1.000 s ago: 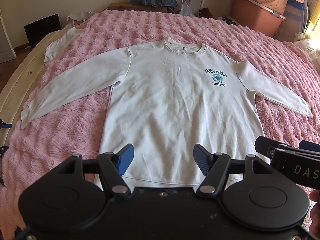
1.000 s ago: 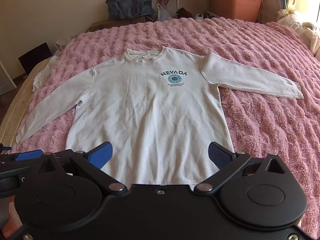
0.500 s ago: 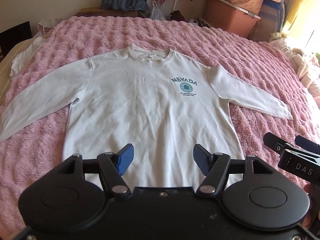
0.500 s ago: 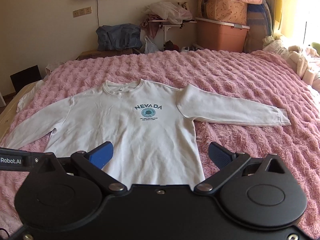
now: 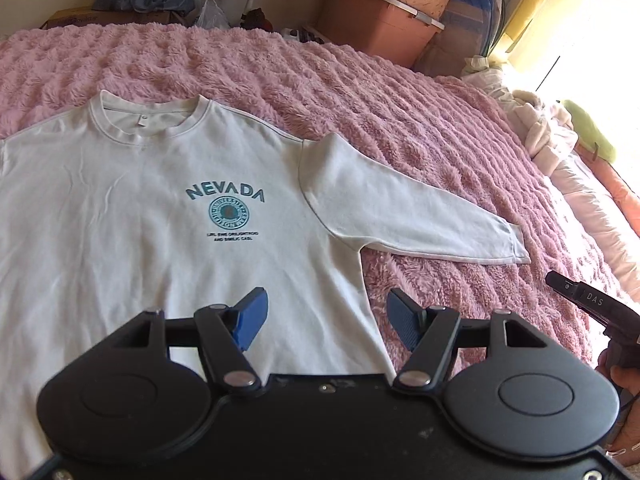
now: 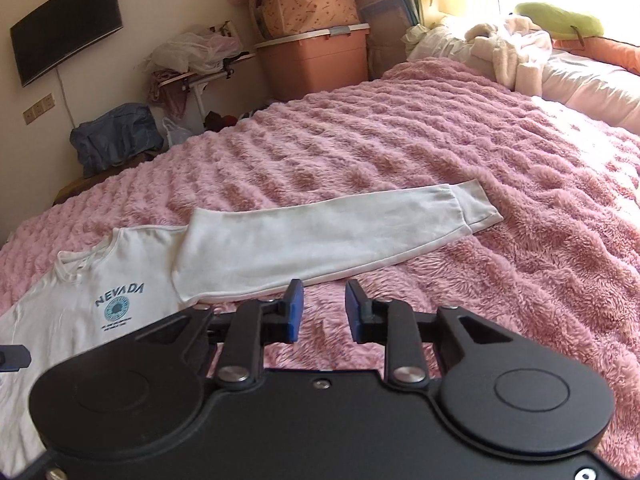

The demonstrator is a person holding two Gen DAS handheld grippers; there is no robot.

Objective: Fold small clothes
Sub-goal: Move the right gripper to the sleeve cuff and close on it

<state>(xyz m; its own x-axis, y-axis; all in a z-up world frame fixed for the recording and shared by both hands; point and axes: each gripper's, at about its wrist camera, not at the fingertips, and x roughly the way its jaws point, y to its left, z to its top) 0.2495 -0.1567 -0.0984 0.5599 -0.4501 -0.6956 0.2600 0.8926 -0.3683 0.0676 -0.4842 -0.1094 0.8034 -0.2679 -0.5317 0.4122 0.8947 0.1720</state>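
A white sweatshirt (image 5: 140,208) with a blue "NEVADA" print lies flat, front up, on the pink fluffy bedspread (image 5: 420,128). Its right-hand sleeve (image 6: 320,236) stretches out sideways, cuff (image 6: 476,208) at the far end. My left gripper (image 5: 326,320) hovers open over the sweatshirt's right side edge, nothing between its blue pads. My right gripper (image 6: 322,308) hangs above the bedspread just in front of that sleeve's lower edge; its jaws are closing, a narrow gap still shows and nothing is between them. The sweatshirt's left sleeve is out of view.
An orange storage box (image 6: 316,64), a rack with clothes (image 6: 196,60) and a blue bag (image 6: 116,136) stand past the bed's far edge. Cream blankets (image 6: 508,48) and a green cushion (image 6: 560,20) are heaped at the right. A hand (image 5: 624,376) carries the right gripper's handle.
Both grippers swung rightward and lower, from the sweatshirt's hem towards its right sleeve. The right gripper's jaws went from wide apart to nearly together; the left's stayed wide.
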